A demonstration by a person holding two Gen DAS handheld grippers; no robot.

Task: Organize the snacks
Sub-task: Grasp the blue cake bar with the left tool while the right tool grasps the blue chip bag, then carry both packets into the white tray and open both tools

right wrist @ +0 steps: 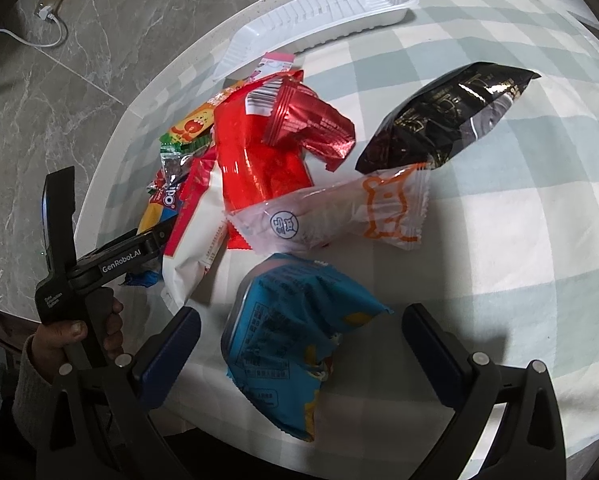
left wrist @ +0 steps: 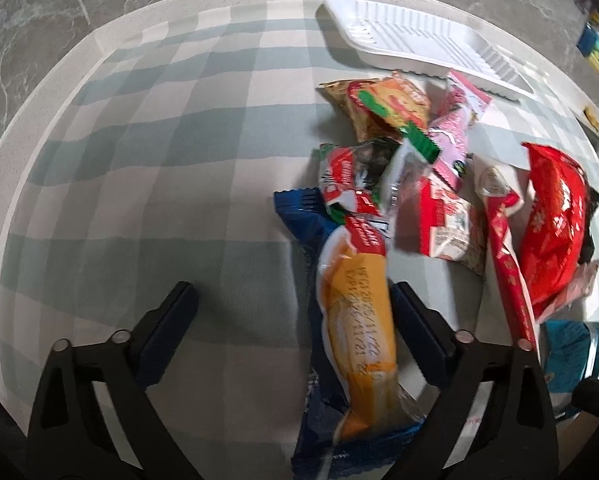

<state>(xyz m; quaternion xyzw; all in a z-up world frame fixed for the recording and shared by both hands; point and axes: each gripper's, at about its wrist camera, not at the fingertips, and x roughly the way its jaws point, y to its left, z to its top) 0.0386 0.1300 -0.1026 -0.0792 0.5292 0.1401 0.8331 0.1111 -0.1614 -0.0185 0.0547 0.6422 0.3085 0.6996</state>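
Between the fingers of the left gripper (left wrist: 295,320), spread wide with nothing clamped, lay an orange-yellow packet (left wrist: 359,308) on top of a blue wrapper (left wrist: 299,216), its side close against the right-hand finger (contact too blurred to call). Over on the other side, the right gripper (right wrist: 299,332) was just as wide open and gripping nothing, with a light-blue snack bag (right wrist: 287,344) lying between its fingers on the checked tablecloth (right wrist: 519,200). Beyond it sat a clear packet with an orange outline (right wrist: 339,216), then a big red bag (right wrist: 255,152) in the heap and a black pouch (right wrist: 447,120) off to the right. Farther back, at the table edge, a white ribbed tray (right wrist: 319,12) waited with no snack in it, one pink-and-white wrapper just touching its near rim.
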